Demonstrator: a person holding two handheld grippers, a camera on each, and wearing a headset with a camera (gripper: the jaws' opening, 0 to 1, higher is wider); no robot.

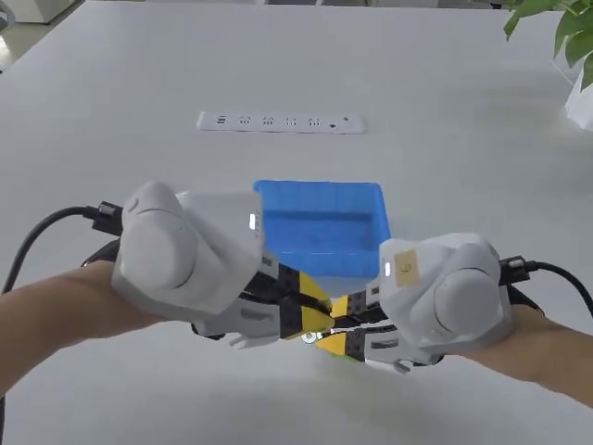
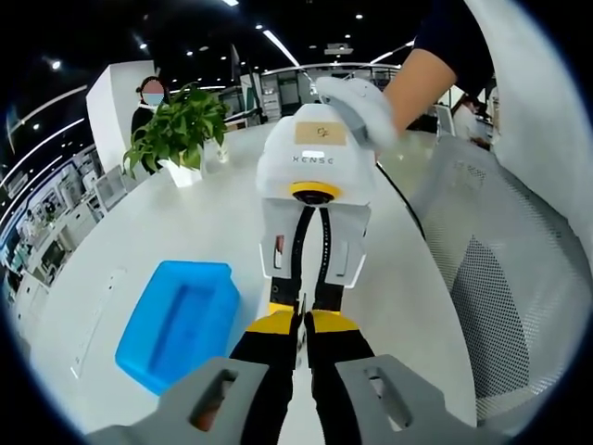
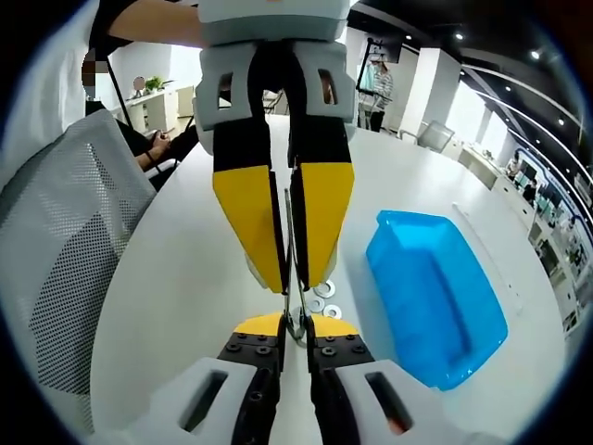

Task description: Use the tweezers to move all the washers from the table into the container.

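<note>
My left gripper (image 1: 306, 311) and right gripper (image 1: 338, 324) face each other tip to tip just in front of the blue container (image 1: 320, 190). Thin metal tweezers (image 3: 293, 269) run between both pairs of yellow-tipped jaws. In the right gripper view my right gripper (image 3: 295, 326) is shut on their lower end, and the left gripper (image 3: 289, 278) comes down from the top, shut around them. The left gripper view has my left gripper (image 2: 302, 320) meeting the right gripper (image 2: 310, 297) on the tweezers (image 2: 301, 311). Three washers (image 3: 324, 297) lie on the white table beside the container (image 3: 435, 297).
A white power strip (image 1: 281, 122) lies beyond the container. A potted plant (image 1: 565, 28) stands at the far right corner. A grey mesh chair (image 2: 500, 278) sits at the table's near edge. The blue container (image 2: 139, 324) lies left of the jaws in the left gripper view.
</note>
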